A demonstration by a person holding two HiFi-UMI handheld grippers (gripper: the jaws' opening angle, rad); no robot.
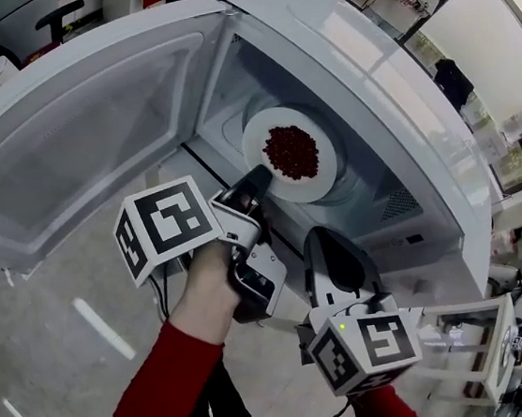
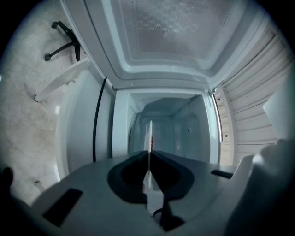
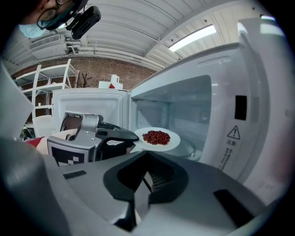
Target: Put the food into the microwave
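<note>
Just inside the mouth of the open microwave point(image 1: 373, 85), a white plate point(image 1: 322, 182) carries a heap of small dark red food point(image 1: 292, 152) in its middle, with a bare white rim all round. The plate sits level in the front part of the cavity, over the round glass turntable point(image 3: 192, 148); whether it touches the turntable cannot be told. The left gripper point(image 1: 259, 177) has its jaws clenched on the plate's near edge. From the left gripper view the plate shows edge-on as a thin white line pinched between the two black pads, with a trace of red beyond them. The right gripper point(image 1: 320, 233) hangs just below and in front of the cavity, apart from the plate, its jaws closed together with nothing between them.

The microwave door point(image 1: 72, 132) is swung fully open to the left, its inner window facing the camera. A warning label point(image 3: 233, 133) shows on the front panel beside the opening. Each gripper carries a marker cube, and a red sleeve point(image 1: 161, 394) runs up to the hand point(image 1: 205, 290) behind the left one. Grey floor point(image 1: 43, 352) lies beneath the door.
</note>
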